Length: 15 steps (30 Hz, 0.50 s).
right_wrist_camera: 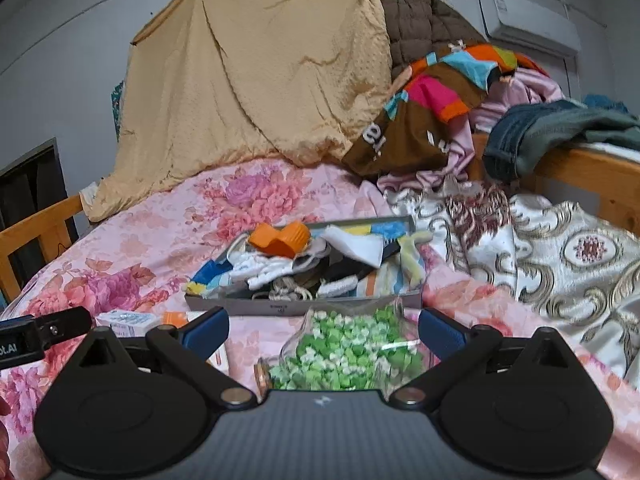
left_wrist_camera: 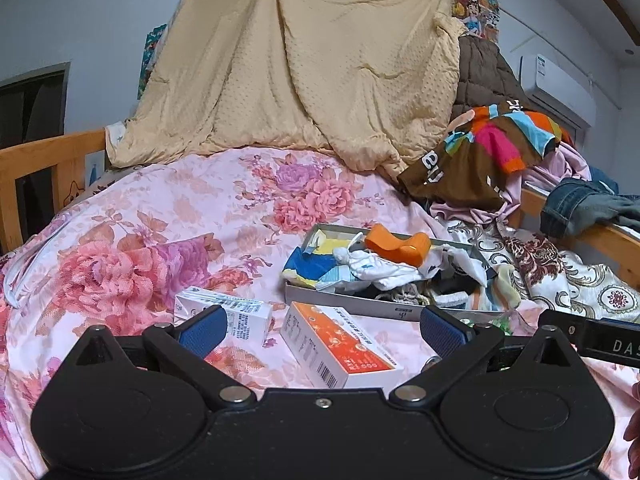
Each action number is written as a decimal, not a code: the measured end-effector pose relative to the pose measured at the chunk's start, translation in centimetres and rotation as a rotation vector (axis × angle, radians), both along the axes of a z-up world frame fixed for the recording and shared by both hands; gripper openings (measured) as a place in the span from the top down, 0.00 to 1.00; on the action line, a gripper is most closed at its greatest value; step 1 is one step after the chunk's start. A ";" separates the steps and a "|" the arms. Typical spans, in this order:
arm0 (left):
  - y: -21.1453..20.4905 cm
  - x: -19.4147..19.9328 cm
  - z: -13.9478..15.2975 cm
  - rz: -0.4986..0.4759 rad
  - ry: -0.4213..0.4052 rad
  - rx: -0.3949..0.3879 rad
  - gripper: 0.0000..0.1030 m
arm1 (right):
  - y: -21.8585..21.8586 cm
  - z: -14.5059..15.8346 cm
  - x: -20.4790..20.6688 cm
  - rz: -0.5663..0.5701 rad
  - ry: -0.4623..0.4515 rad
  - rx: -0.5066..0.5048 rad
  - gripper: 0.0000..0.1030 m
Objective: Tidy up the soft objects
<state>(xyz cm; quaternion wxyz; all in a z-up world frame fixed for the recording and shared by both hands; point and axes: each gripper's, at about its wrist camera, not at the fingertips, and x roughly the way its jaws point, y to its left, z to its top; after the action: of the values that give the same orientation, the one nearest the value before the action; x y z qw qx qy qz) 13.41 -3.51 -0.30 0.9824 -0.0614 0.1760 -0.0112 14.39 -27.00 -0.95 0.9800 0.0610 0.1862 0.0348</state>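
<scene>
A shallow grey box (left_wrist_camera: 340, 298) (right_wrist_camera: 236, 305) lies on the floral bedspread, piled with soft things: white socks (left_wrist_camera: 380, 266) (right_wrist_camera: 268, 266), a blue-and-yellow cloth (left_wrist_camera: 310, 262) and an orange curved foam piece (left_wrist_camera: 398, 242) (right_wrist_camera: 282, 238). My left gripper (left_wrist_camera: 322, 330) is open above an orange-and-white carton (left_wrist_camera: 340, 346), short of the box. My right gripper (right_wrist_camera: 322, 330) is open too, with a clear bag of green and white bits (right_wrist_camera: 344, 354) lying between its fingers, not clamped.
A white carton (left_wrist_camera: 228, 312) lies left of the orange one. A tan blanket (left_wrist_camera: 304, 64) hangs at the back. Clothes are heaped at right: a brown multicolour shirt (left_wrist_camera: 480, 152), jeans (right_wrist_camera: 540, 140) over a wooden rail (right_wrist_camera: 588, 184), and a patterned cloth (right_wrist_camera: 560, 256).
</scene>
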 end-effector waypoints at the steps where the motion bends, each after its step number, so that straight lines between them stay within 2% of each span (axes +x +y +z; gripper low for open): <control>1: 0.1 0.0 -0.1 0.001 0.001 0.002 0.01 | 0.0 -0.1 0.0 -0.005 0.008 0.001 0.00; 15: 1.2 0.2 -1.3 -0.046 0.039 0.036 0.01 | 1.0 -1.4 -0.9 -0.044 0.053 -0.024 0.00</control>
<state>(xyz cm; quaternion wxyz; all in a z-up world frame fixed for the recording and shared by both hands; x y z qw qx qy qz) 13.58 -2.31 -1.60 0.9792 -0.0397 0.1969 -0.0293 13.48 -26.02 -2.31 0.9759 0.0542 0.2112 0.0093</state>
